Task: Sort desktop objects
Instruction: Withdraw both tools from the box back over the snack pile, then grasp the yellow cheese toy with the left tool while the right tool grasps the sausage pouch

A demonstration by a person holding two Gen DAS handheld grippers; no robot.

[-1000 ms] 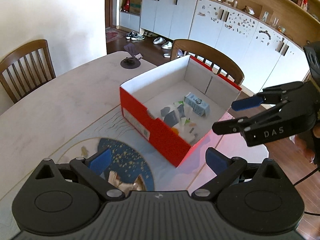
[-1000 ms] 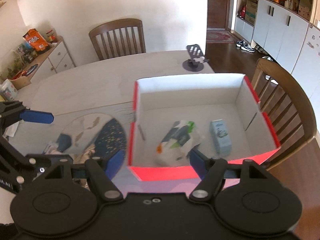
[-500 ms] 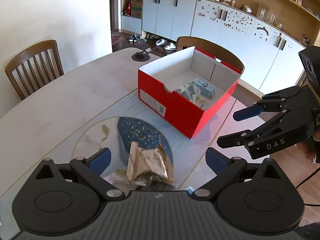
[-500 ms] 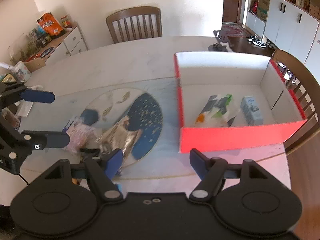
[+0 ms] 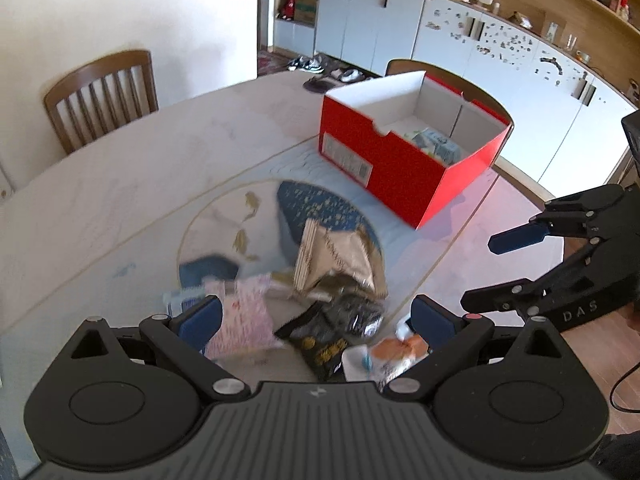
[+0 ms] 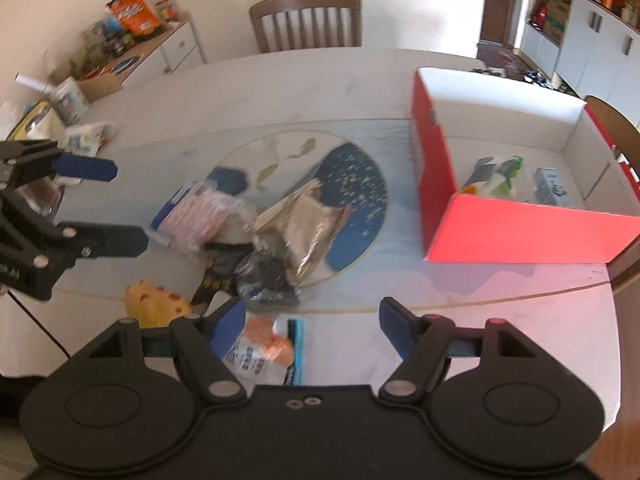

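Both grippers, left gripper [image 5: 316, 316] and right gripper [image 6: 310, 322], spread and empty, have drawn back from the red box [image 5: 404, 168]. We now find them over the loose packets [image 6: 288, 224] on the worktop [image 5: 120, 184]; we judge another pick imminent.

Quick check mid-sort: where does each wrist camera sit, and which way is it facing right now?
Left wrist: on the left gripper, angled down at the snack packets; the right gripper shows at its right.
Right wrist: on the right gripper, angled down; the left gripper shows at its left.
Shared: packets, red box, table.
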